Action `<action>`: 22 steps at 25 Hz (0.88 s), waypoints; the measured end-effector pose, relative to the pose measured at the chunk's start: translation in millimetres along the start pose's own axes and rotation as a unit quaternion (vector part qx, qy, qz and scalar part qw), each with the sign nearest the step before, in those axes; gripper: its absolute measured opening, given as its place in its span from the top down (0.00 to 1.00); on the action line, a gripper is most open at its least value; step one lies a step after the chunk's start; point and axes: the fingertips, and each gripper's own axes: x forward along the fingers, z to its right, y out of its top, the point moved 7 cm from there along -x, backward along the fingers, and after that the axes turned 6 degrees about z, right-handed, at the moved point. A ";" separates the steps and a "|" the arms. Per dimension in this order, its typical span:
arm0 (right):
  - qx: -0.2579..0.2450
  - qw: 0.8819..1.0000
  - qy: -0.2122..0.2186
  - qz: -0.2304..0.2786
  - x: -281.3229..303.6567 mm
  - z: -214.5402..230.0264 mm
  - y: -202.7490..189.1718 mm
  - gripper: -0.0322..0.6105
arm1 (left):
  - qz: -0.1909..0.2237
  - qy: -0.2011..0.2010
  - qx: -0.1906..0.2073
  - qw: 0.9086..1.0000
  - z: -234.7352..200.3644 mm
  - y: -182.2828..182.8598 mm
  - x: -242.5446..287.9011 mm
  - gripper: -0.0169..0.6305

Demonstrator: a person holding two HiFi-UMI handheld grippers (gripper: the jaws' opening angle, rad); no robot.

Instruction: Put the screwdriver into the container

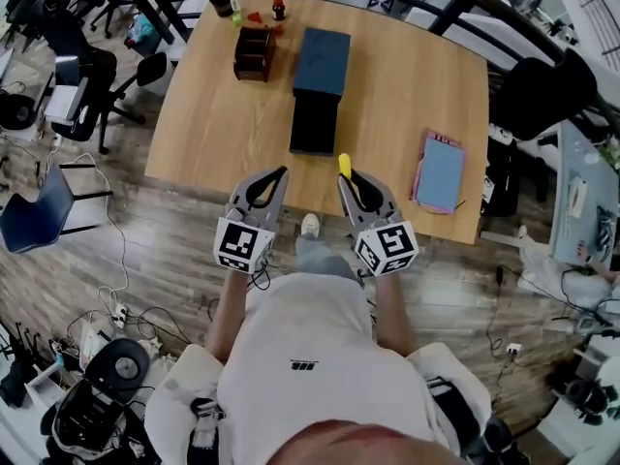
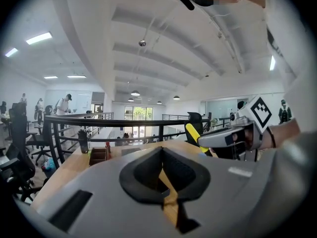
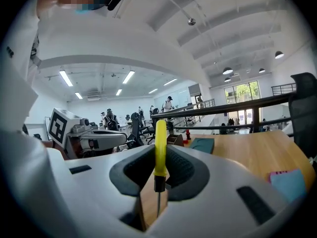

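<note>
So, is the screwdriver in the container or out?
Out: the right gripper is shut on the screwdriver, yellow handle poking forward, by the table's near edge.

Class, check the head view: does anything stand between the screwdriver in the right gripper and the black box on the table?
Nothing visible does. The right gripper is shut on the yellow screwdriver at the table's near edge, and only bare tabletop lies between it and the black box just ahead.
</note>
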 end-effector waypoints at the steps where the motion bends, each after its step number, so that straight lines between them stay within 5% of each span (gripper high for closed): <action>1: 0.004 1.000 0.003 -0.004 6.0 5.5 -2.3 0.86 | -0.004 0.002 0.000 1.000 -2.7 -2.7 6.6 0.95; 22: 0.044 0.991 0.022 -0.121 113.1 79.9 -83.3 0.86 | -0.079 0.008 -0.040 0.996 -52.8 -82.1 95.9 0.95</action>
